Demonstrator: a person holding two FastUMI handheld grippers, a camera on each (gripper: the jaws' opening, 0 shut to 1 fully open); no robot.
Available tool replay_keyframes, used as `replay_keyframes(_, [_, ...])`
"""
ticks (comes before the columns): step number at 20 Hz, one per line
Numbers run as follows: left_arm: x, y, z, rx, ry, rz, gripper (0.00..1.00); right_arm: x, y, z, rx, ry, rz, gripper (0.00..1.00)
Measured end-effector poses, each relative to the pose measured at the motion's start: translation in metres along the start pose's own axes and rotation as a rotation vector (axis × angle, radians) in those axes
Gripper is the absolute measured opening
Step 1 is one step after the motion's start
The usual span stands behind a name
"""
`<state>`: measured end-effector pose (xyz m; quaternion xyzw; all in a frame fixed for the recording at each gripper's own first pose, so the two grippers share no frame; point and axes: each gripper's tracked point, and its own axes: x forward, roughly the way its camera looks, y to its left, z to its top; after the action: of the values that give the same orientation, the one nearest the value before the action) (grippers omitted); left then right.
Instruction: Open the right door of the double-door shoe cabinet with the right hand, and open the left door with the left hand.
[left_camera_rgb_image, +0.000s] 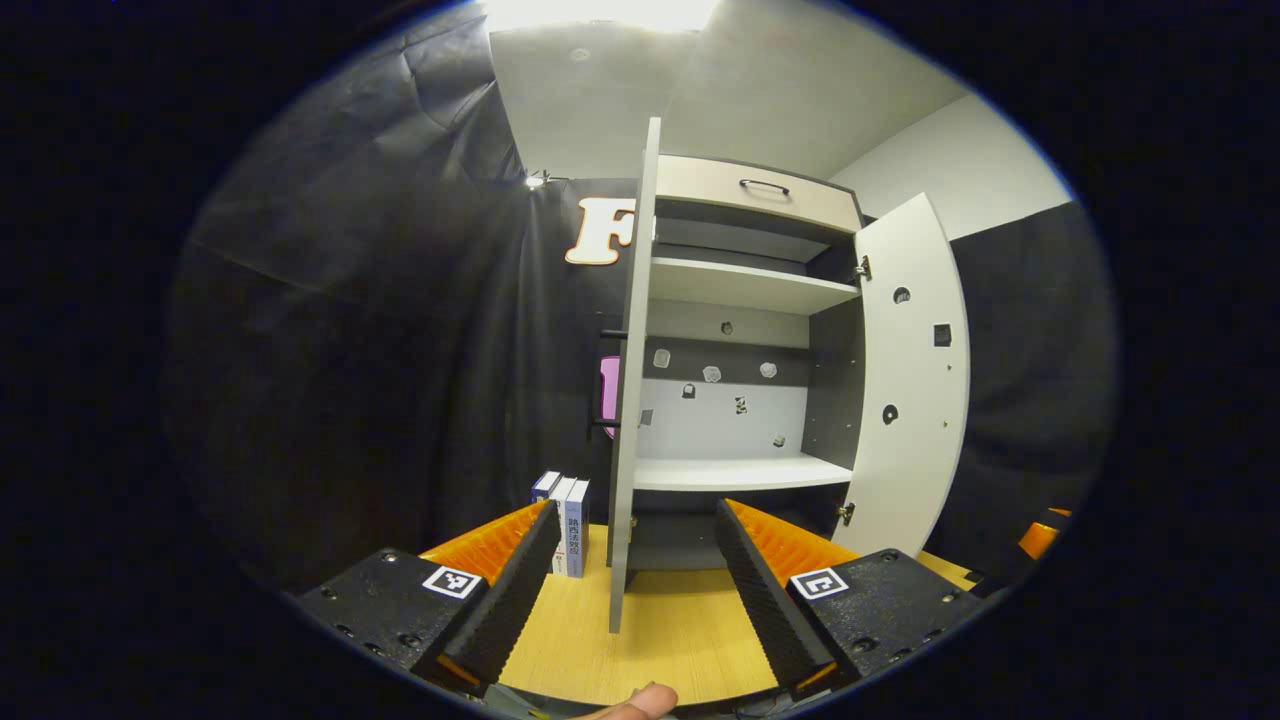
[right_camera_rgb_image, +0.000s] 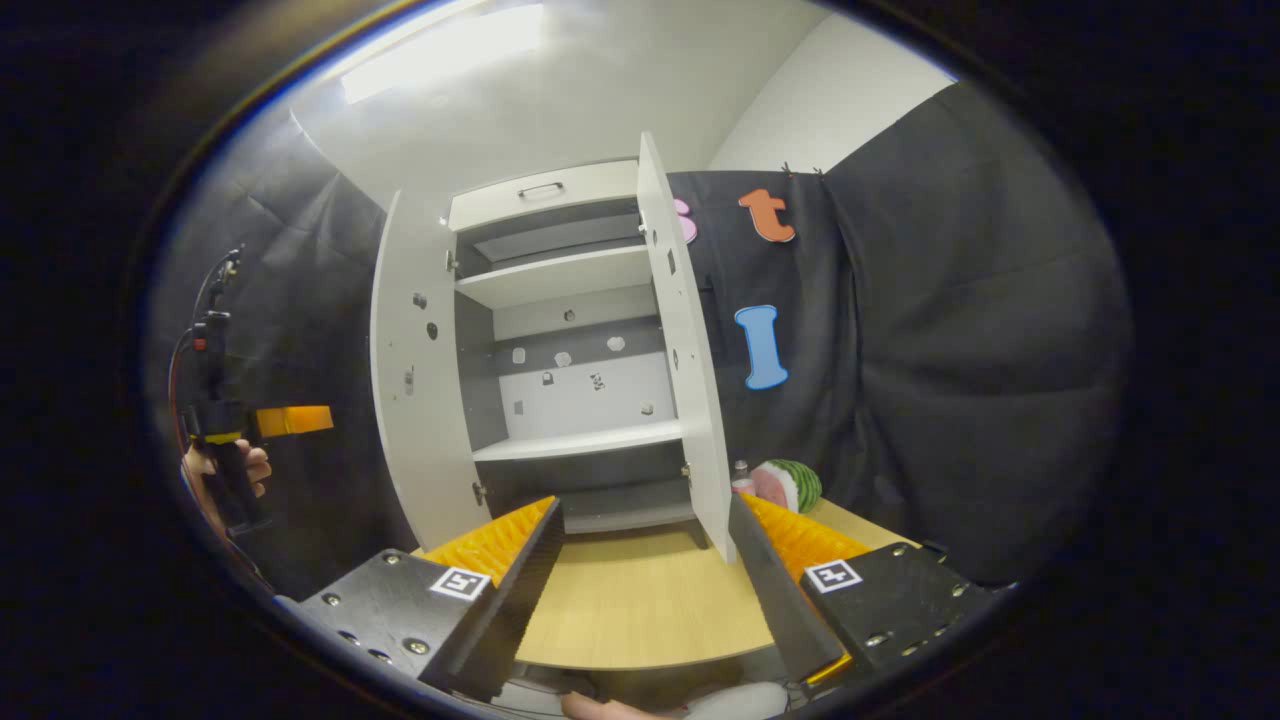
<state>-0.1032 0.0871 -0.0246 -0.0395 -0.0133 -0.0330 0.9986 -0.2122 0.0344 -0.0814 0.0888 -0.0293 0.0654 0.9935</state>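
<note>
The shoe cabinet (left_camera_rgb_image: 740, 300) stands on a wooden table with both doors swung open and bare shelves showing. In the left gripper view the left door (left_camera_rgb_image: 628, 400) is seen edge-on, its black handle (left_camera_rgb_image: 605, 380) on the outer side. This door rises between the fingers of my open left gripper (left_camera_rgb_image: 637, 510), which do not touch it. The right door (left_camera_rgb_image: 910, 380) stands wide open. In the right gripper view my right gripper (right_camera_rgb_image: 643, 505) is open and holds nothing, with the right door (right_camera_rgb_image: 685, 350) just above its right finger. The left gripper (right_camera_rgb_image: 225, 420) is held by a hand at far left.
A drawer with a dark handle (left_camera_rgb_image: 765, 187) tops the cabinet. Books (left_camera_rgb_image: 565, 510) stand left of the cabinet. A watermelon (right_camera_rgb_image: 790, 485) lies to its right by the black cloth. The light wooden tabletop (right_camera_rgb_image: 640, 600) stretches out before the cabinet.
</note>
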Motion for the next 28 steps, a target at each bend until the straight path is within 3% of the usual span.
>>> replay_keyframes(1, [-0.006, -0.008, -0.004, 0.014, -0.002, -0.006, 0.96, 0.0, 0.0, 0.0, -0.002, 0.002, 0.001, 0.94])
replay_keyframes(2, [-0.012, -0.017, -0.008, 0.022, -0.005, -0.018, 0.94, -0.001, 0.0, 0.0, -0.006, 0.002, 0.0, 0.98])
replay_keyframes(3, [-0.018, -0.029, -0.013, 0.033, -0.002, -0.036, 0.96, -0.001, -0.001, 0.0, -0.011, 0.002, -0.004, 0.94])
replay_keyframes(10, [-0.038, -0.078, -0.049, 0.016, 0.04, -0.076, 0.96, -0.003, 0.018, -0.001, -0.023, 0.0, 0.033, 0.98])
replay_keyframes(12, [-0.034, -0.079, -0.056, 0.016, 0.045, -0.068, 0.96, -0.006, 0.028, 0.001, 0.01, -0.003, 0.068, 0.99])
replay_keyframes(13, [-0.034, -0.077, -0.061, 0.014, 0.053, -0.057, 0.96, -0.007, 0.028, 0.001, 0.008, -0.005, 0.072, 0.94])
replay_keyframes(16, [-0.031, -0.073, -0.067, 0.013, 0.069, -0.05, 0.96, -0.011, 0.022, 0.006, -0.03, -0.022, 0.049, 1.0])
replay_keyframes(18, [-0.031, -0.07, -0.067, 0.003, 0.074, -0.048, 0.96, -0.012, 0.024, 0.009, -0.019, -0.031, 0.054, 0.94])
replay_keyframes(19, [-0.03, -0.069, -0.064, -0.004, 0.069, -0.047, 0.93, -0.013, 0.024, 0.009, -0.012, -0.035, 0.055, 0.98])
replay_keyframes(20, [-0.03, -0.067, -0.062, -0.01, 0.066, -0.043, 0.96, -0.015, 0.022, 0.011, -0.01, -0.039, 0.052, 0.98])
replay_keyframes(22, [-0.029, -0.065, -0.062, -0.014, 0.062, -0.038, 0.92, -0.018, 0.019, 0.013, -0.011, -0.045, 0.048, 0.98])
replay_keyframes(28, [-0.031, -0.064, -0.059, -0.013, 0.055, -0.041, 0.96, -0.02, 0.017, 0.012, -0.011, -0.042, 0.046, 0.98])
